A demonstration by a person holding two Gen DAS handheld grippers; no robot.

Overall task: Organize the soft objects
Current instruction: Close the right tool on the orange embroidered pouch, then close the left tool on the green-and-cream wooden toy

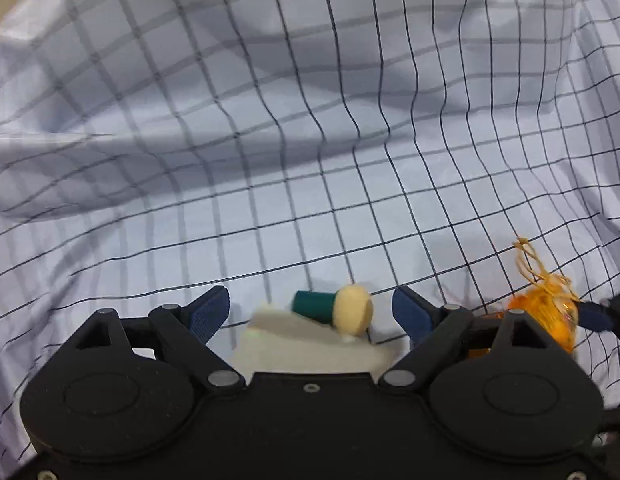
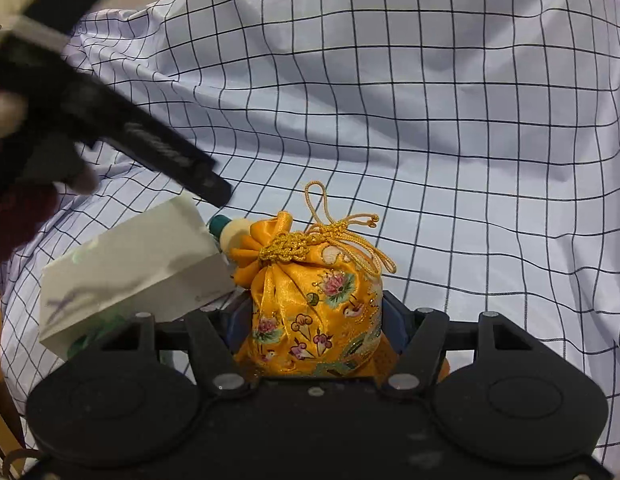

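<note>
No writing is legible anywhere. The right gripper has its jaws closed on the orange drawstring pouch. The left gripper gapes wide and empty above the white box and a green-and-cream stopper.

The pouch sits on the cloth, right between the right gripper fingers. Box is just left of it, and the little mushroom toy is tucked behind, between the two.

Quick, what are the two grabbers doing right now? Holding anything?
Left gripper: jaws open, holding nothing, hovering over the white box.
Right gripper: jaws closed on the orange pouch.
</note>
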